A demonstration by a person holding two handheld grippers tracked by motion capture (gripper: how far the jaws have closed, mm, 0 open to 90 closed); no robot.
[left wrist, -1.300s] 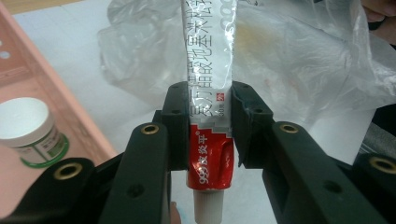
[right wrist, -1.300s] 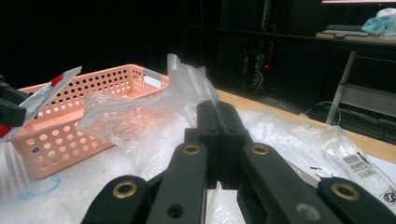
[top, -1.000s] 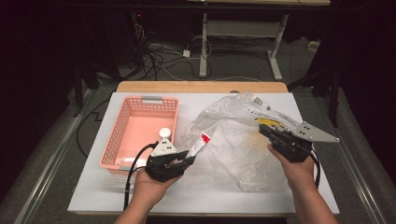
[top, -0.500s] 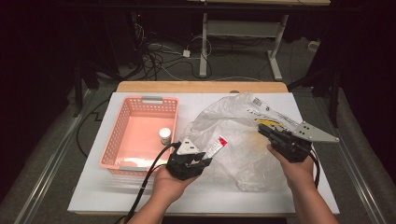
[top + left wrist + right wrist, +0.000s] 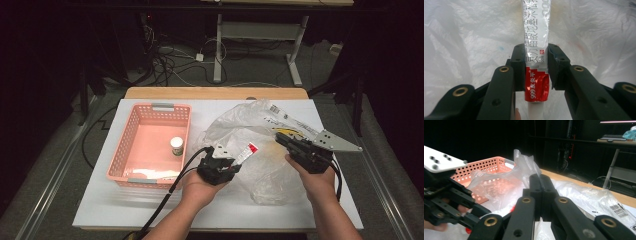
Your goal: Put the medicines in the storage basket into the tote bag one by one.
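Note:
A white tube with a red end [image 5: 537, 37] stands between the jaws of my left gripper [image 5: 536, 53], which is shut on it. In the high view that gripper [image 5: 234, 160] holds the tube [image 5: 247, 151] over the near left part of a crumpled clear plastic bag [image 5: 260, 127]. My right gripper [image 5: 281, 139] is at the bag's right side. Its jaws [image 5: 539, 178] are pressed together, and a fold of the bag's film [image 5: 524, 162] rises from their tips. The left gripper [image 5: 451, 202] also appears at the left of the right gripper view.
A pink plastic basket [image 5: 162, 106] sits on the white table's left half, with a small white bottle [image 5: 176, 146] and a flat pale item inside. The basket [image 5: 486, 166] lies behind the bag. Cables trail off the near edge. Dark floor surrounds the table.
My left gripper has carried the tube rightward, from the basket's front right corner to over the bag's near left part. The right gripper has stayed put.

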